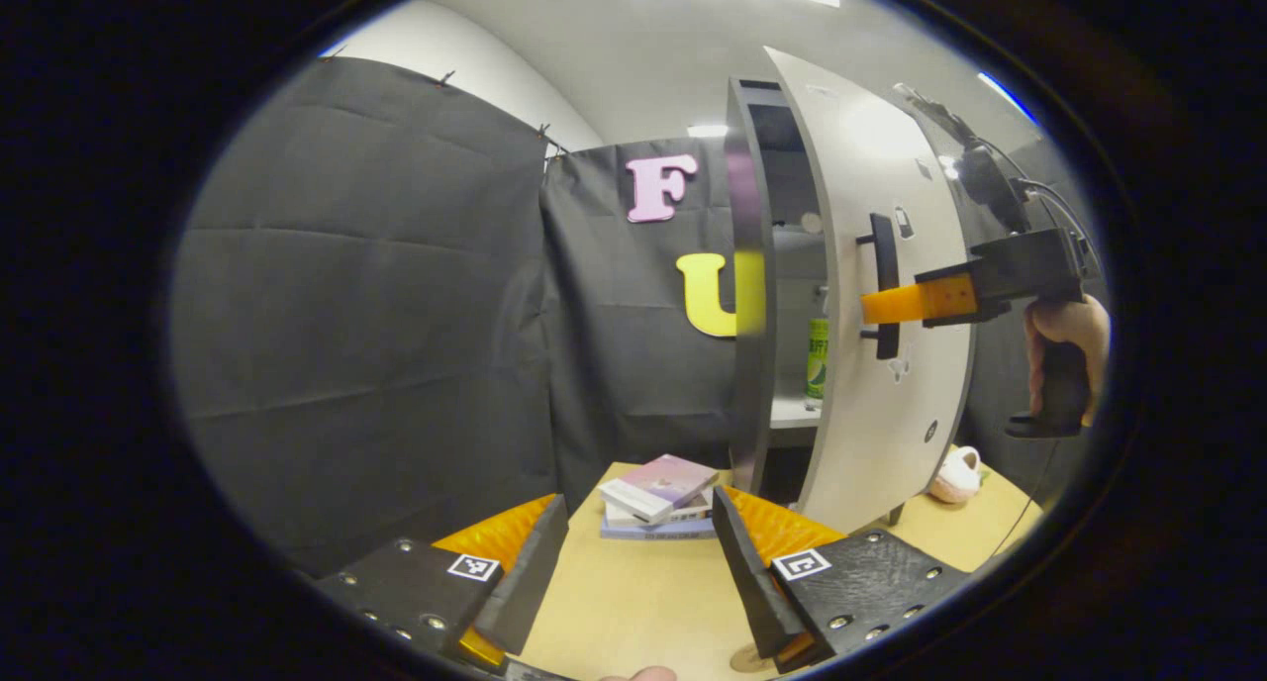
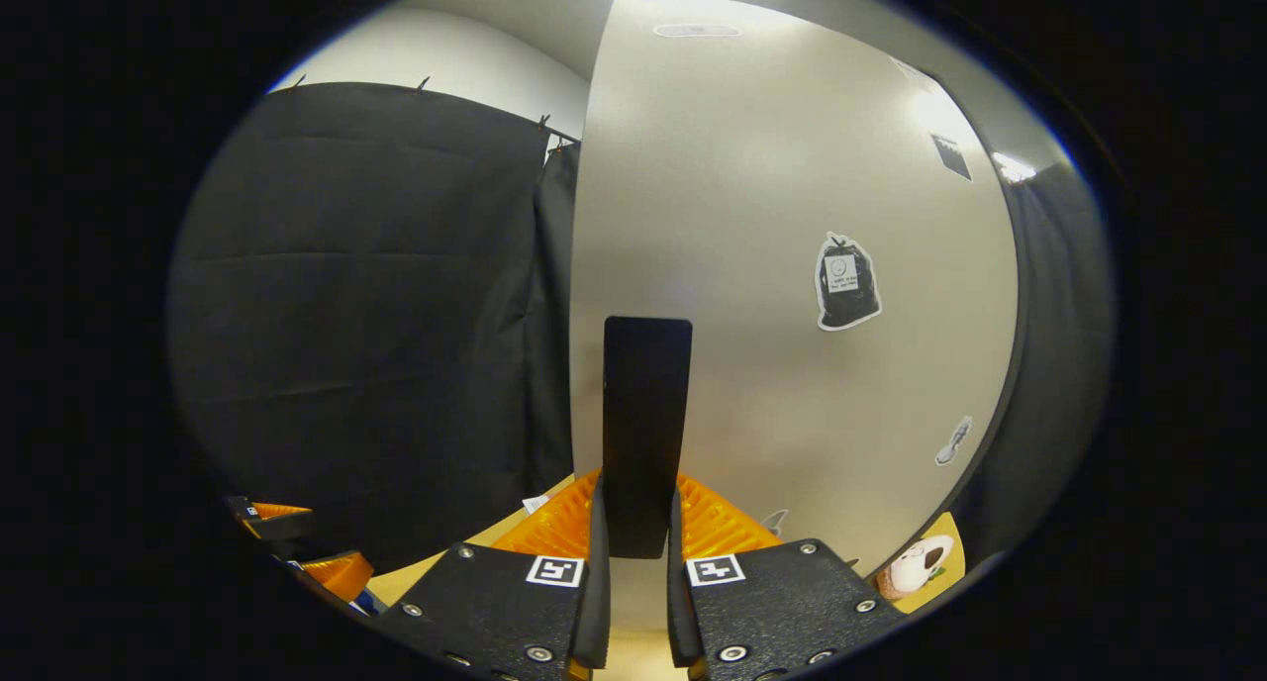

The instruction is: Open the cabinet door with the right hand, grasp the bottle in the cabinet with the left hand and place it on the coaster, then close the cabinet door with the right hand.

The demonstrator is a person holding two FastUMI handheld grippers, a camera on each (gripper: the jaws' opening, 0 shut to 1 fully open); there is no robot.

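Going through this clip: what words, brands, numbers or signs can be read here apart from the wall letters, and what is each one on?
No text here reads clearly.
Bottle label: partly hidden by the cabinet door, print blurred.
Sticker on the cabinet door: print too small.
Books: covers too blurred.
Door handle: no text.

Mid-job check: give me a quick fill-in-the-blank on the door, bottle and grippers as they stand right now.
The right gripper is shut on the door's ____. The cabinet door stands partly ____. The green bottle stands inside the ____. The left gripper holds ____.
Missing: handle; open; cabinet; nothing.
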